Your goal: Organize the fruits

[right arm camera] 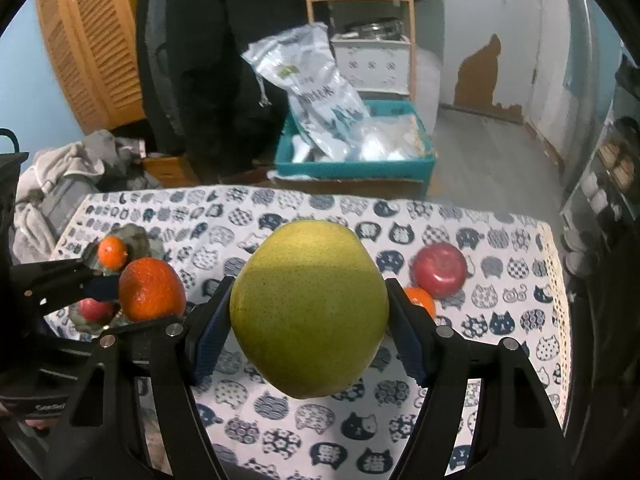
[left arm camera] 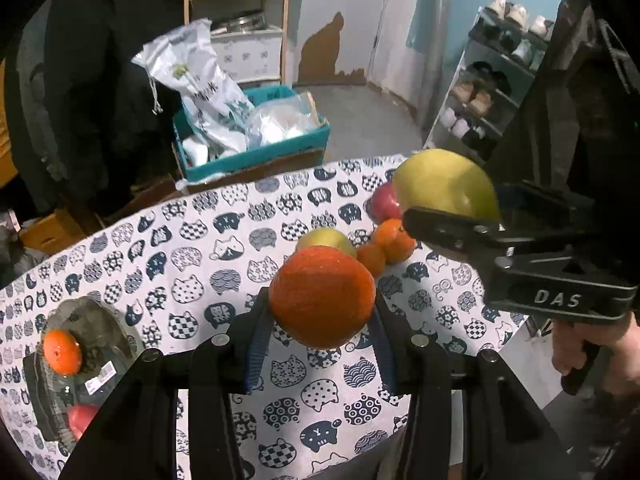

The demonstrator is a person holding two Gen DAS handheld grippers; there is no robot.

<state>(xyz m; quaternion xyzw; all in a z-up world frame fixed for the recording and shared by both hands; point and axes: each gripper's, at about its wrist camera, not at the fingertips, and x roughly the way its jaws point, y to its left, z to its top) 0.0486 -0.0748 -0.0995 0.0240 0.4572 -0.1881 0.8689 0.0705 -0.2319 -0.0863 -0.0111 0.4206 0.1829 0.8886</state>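
Leftmost, a clear plastic tray point(left arm camera: 86, 364) on the cat-print tabletop point(left arm camera: 192, 264) holds a tangerine point(left arm camera: 62, 351) and a red apple point(left arm camera: 82, 420). Centre, the left hand-held gripper point(left arm camera: 322, 312) clamps an orange point(left arm camera: 322, 296) above the cloth. Right, the right hand-held gripper point(right arm camera: 308, 320) grips a yellow-green pear point(right arm camera: 308, 308) aloft; loose fruit lies behind: a red apple point(right arm camera: 440, 270) touching a tangerine point(right arm camera: 420, 300).

Taking the glass bowl point(left arm camera: 86, 344) as landmark: the patterned table point(left arm camera: 192, 264) between it and the fruit cluster beside the red apple point(right arm camera: 440, 270) lies open. The left tool point(left arm camera: 322, 320), clamped on an orange point(left arm camera: 322, 296), and the right tool point(right arm camera: 308, 320), gripping a pear point(right arm camera: 308, 308), occupy the air above that stretch.
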